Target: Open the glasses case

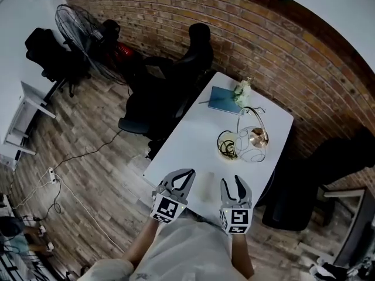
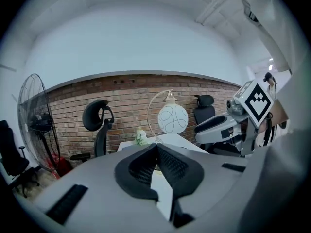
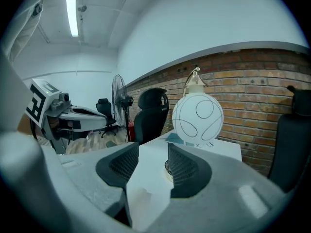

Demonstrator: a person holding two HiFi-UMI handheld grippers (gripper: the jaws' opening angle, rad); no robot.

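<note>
Left gripper (image 1: 191,173): jaws pressed together at the tips, nothing pinched. Its own view shows the pads meeting, with only bare table (image 1: 187,139) under them.

Case (image 1: 205,186): I read the pale oblong on the near table edge as the case. It is white on white and faint, so I can't make out the seam or hinge. It sits between the two grippers, just right of the left jaws and just left of the right ones, and neither touches it.

Right gripper (image 1: 231,181): jaws spread and empty, with table showing through the gap.

Step in hand, as I judge it: close in on the case. The left jaws have to spread before they can do anything. I'd pin the base with one gripper and lift the lid edge with the other, opposite the hinge. I'll find the seam first, since a blind pinch could clamp lid and base shut or skate the case off the edge.

Around:
- fan (image 1: 79,25) and chair (image 1: 176,81), off the table
- book (image 1: 222,100) and flowers (image 1: 242,89) at the far end, well clear
- lamp (image 1: 252,134), a hooped globe, stands beyond the right jaws

Only the lamp is worth minding on a forward reach. Nothing lies between the jaws and the case.
</note>
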